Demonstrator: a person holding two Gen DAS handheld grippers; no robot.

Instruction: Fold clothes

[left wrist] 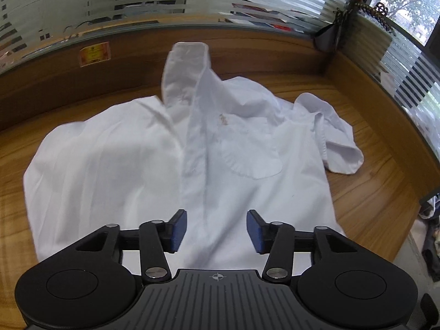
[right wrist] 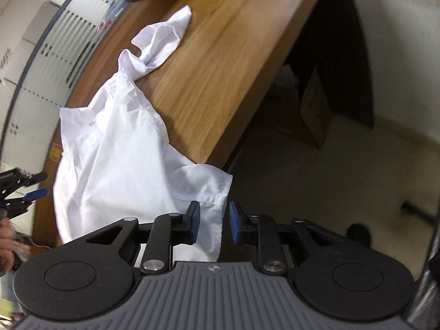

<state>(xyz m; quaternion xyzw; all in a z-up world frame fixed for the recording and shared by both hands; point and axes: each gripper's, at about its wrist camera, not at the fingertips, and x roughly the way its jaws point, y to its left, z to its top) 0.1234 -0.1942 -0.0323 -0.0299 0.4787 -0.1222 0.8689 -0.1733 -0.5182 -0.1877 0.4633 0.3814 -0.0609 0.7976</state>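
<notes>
- The shirt [left wrist: 154, 162] lies on the desk [left wrist: 371, 192], filling the centre of the left wrist view; its near hem is hidden behind the left gripper [left wrist: 216, 231].
- Collar [left wrist: 189, 63]: stands up at upper centre, slightly blurred.
- One sleeve [left wrist: 338, 143] lies bunched at centre right.
- Right wrist view: blurred. The shirt's lower corner [right wrist: 211, 189] hangs past the desk edge.
- Left gripper: released, jaws wide apart above the shirt front; contact with the cloth cannot be determined.
- Right gripper [right wrist: 214, 222]: jaws part-open, the hanging corner between the pads [right wrist: 194, 220]; not clamped.
- Left gripper also appears at the left edge of the right wrist view, cut off.
</notes>
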